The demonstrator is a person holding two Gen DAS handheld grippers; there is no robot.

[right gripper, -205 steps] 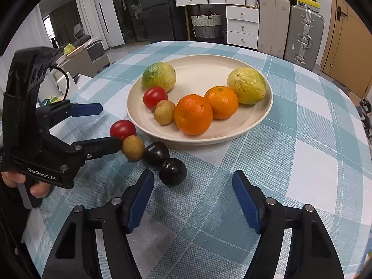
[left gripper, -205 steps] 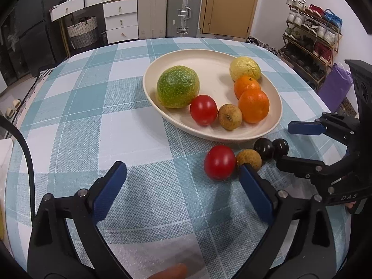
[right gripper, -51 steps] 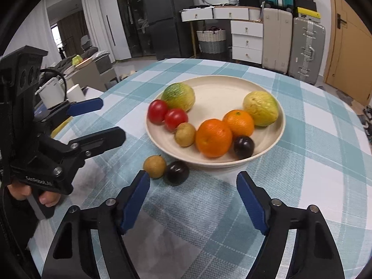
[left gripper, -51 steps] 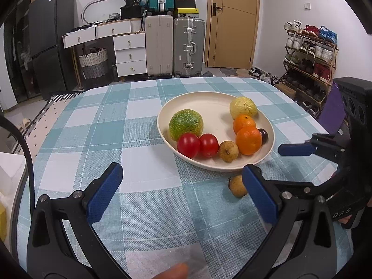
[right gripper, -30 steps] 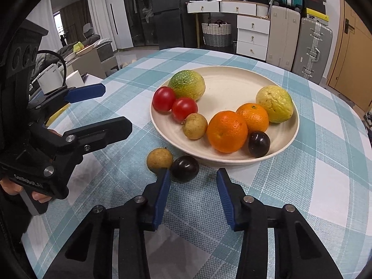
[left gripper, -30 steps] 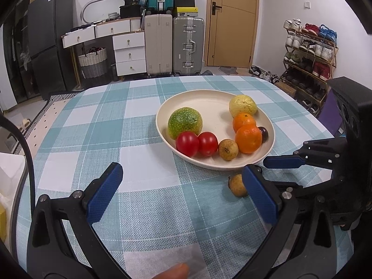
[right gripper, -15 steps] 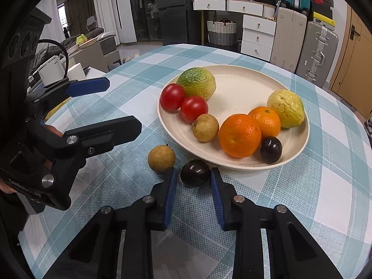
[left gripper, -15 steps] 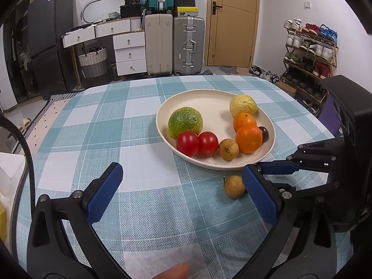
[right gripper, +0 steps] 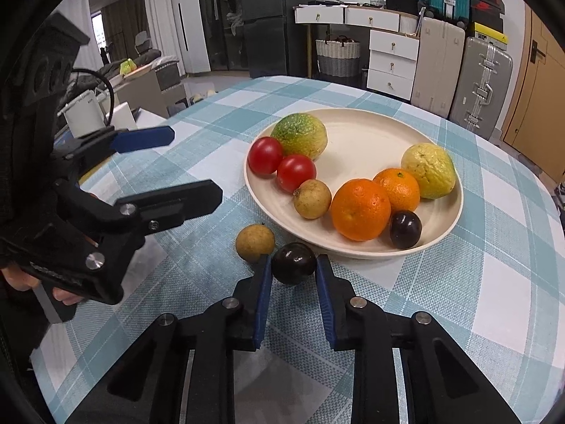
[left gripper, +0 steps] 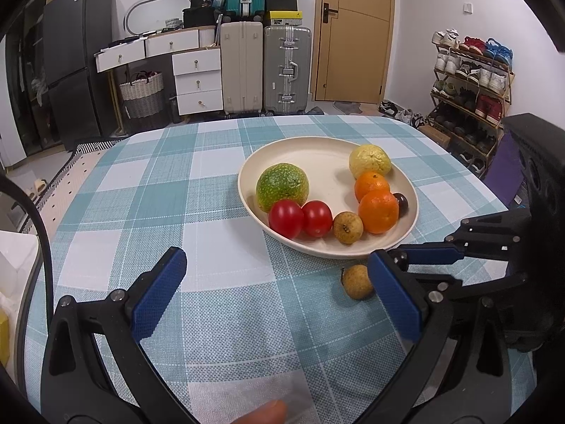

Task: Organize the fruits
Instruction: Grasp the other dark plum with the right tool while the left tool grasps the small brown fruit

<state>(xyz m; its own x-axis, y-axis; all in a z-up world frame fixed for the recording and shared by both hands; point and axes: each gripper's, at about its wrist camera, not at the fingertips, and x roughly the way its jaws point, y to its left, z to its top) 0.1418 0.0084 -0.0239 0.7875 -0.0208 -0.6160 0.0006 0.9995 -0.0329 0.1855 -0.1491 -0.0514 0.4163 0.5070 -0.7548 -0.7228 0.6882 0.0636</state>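
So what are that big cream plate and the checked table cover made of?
The plate looks like matte plastic or bamboo-fibre composite, since its cream surface shows no glaze shine, though it could be ceramic. The table cover looks like woven vinyl or coarse fabric: a fine mesh-like weave shows in the teal and white checks.

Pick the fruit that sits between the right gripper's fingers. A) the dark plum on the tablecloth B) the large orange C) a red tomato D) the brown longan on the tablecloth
A: the right gripper has its blue pads closed against the dark plum on the tablecloth, just outside the plate.
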